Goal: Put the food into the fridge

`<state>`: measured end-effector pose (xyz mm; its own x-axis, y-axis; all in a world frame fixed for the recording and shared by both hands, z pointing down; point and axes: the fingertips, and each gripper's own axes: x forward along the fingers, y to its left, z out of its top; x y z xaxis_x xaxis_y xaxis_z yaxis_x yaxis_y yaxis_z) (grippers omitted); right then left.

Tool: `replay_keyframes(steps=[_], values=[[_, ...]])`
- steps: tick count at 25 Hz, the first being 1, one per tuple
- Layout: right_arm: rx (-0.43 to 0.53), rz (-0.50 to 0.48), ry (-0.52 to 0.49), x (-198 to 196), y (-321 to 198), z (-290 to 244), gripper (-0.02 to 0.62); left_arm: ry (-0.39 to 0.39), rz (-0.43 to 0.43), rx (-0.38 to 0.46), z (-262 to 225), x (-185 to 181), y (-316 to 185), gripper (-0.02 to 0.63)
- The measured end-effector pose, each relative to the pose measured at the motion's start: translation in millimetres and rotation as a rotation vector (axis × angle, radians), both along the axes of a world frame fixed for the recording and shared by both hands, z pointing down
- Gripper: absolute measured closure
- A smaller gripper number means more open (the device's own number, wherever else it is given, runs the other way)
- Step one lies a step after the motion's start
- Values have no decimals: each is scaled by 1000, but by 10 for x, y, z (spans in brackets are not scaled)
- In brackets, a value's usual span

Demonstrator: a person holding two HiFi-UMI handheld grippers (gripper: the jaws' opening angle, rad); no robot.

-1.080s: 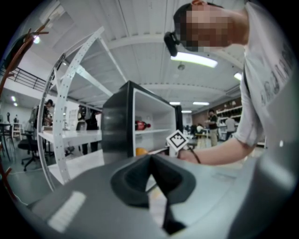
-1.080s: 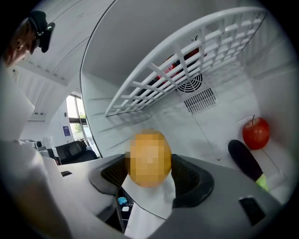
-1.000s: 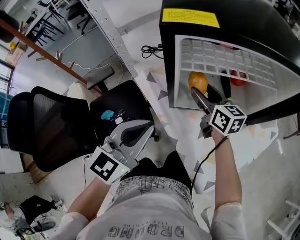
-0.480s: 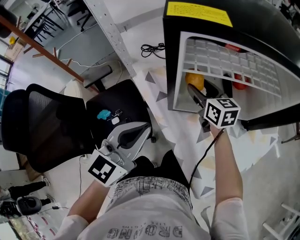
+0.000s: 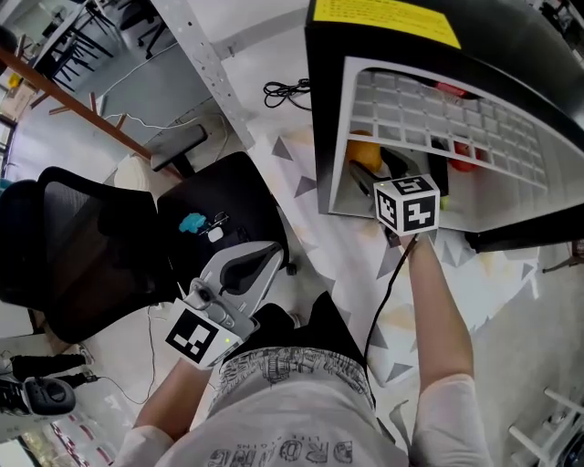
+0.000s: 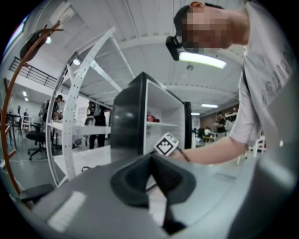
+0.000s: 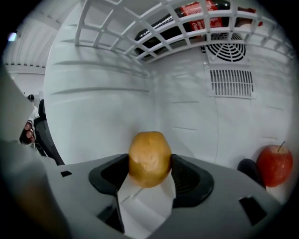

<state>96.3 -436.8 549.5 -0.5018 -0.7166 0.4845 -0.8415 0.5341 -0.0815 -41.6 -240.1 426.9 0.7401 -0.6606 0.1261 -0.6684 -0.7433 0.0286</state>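
- Leftmost, a black office chair (image 5: 87,242) stands on the floor, with a small teal object (image 5: 191,222) lying on its seat.
- Just beside the chair, the left hand-held gripper (image 5: 272,254) is held low at the person's hip. Its jaws are together with nothing between them, as the left gripper view (image 6: 152,161) shows.
- Behind it, a perforated metal upright (image 5: 208,62) slants across the floor, and a coiled black cable (image 5: 285,91) lies near the fridge's corner.
- A pale mat with grey triangles (image 5: 306,223) covers the floor before the fridge (image 5: 324,109), a black cabinet with a yellow label (image 5: 383,22) on top.
- The right hand-held gripper (image 5: 370,170) reaches into the lower compartment, and its jaws are clamped on the orange fruit (image 7: 149,158), one on each side.
- The white wire shelf (image 7: 140,35) hangs close overhead, and a bottle with a red label (image 7: 201,10) lies on it.
- Ahead of the fruit is the white rear wall, with a slotted vent (image 7: 231,83) to the right.
- Farthest right, a red apple (image 7: 274,164) sits in the same compartment, well apart from the fruit, with a dark rounded thing (image 7: 246,167) just beside it.
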Motion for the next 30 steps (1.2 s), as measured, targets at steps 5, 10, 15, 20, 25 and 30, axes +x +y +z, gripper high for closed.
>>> replay_keyframes(steps=[5, 10, 15, 20, 25, 30], values=[[-9, 2, 61, -24, -63, 85, 316, 2, -3, -10, 80, 2, -22, 600], [-24, 2, 99, -19, -106, 171, 316, 6, -5, -5, 94, 7, -58, 600], [-39, -5, 120, -23, -106, 205, 316, 15, -16, -3, 116, -8, -80, 600], [-32, -19, 164, -21, -97, 226, 316, 12, -14, 1, 145, 18, -61, 600], [-43, -40, 194, -23, -103, 241, 316, 1, -11, 1, 131, 20, -32, 600], [-49, -44, 191, -14, -105, 249, 316, 5, -23, -15, 67, 9, -4, 600]])
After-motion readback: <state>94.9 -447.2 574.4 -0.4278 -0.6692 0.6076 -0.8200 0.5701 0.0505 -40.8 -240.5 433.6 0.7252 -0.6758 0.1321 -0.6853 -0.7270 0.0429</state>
